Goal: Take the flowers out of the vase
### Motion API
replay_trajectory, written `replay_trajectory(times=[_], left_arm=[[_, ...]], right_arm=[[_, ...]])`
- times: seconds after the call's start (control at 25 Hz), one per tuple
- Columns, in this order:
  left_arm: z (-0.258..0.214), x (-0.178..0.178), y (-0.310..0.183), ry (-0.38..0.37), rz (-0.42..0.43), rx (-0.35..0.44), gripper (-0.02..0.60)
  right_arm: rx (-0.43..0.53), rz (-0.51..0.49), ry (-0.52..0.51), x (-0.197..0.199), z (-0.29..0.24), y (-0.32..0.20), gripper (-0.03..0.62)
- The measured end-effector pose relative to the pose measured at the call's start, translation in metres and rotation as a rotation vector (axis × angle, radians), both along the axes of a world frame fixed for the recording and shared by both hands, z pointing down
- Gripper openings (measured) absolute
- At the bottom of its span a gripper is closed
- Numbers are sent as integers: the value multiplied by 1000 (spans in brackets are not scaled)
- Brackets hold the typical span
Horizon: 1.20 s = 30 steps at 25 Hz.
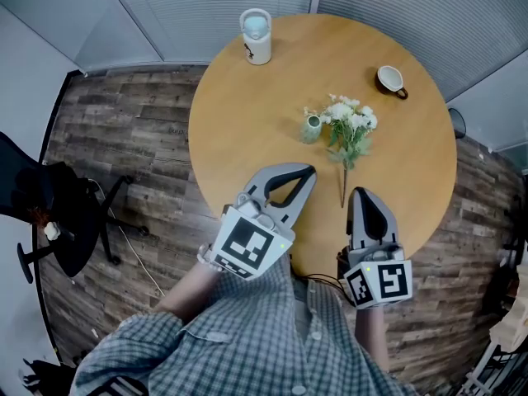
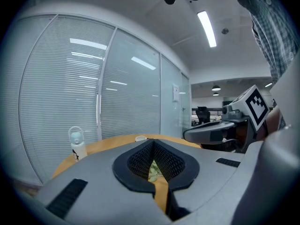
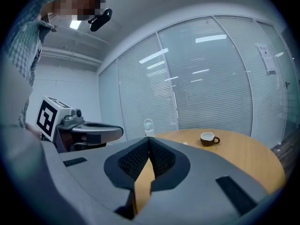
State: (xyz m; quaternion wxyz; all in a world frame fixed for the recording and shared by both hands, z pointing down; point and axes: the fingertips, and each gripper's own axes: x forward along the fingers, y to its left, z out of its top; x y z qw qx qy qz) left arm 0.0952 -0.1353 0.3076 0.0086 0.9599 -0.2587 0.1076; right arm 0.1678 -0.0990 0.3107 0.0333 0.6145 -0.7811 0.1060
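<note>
A bunch of white flowers (image 1: 351,124) with green leaves lies flat on the round wooden table (image 1: 247,139), its stem (image 1: 343,184) pointing toward me. A small pale-green vase (image 1: 311,127) stands just left of the blooms, apart from the stem. My left gripper (image 1: 307,172) is shut and empty, its tip near the table's front, below the vase. My right gripper (image 1: 359,193) is also shut and empty, its tip just right of the stem's end. In the left gripper view a bit of the flowers (image 2: 153,170) shows through the gap under the closed jaws (image 2: 153,142). The right gripper view shows its jaws (image 3: 149,139) meeting over bare tabletop.
A white water bottle (image 1: 256,35) stands at the table's far edge. A brown-and-white cup (image 1: 390,79) sits at the far right. A black office chair (image 1: 58,213) stands on the wood floor at the left. Glass walls with blinds close off the back.
</note>
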Motion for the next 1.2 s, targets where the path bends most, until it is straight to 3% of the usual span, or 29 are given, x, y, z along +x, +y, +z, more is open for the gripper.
replay_trajectory(times=[1.2], left_arm=[[4,7,0,-3,20,-6,8]], right_arm=[[-16,-23,50,-3,2,0,9]])
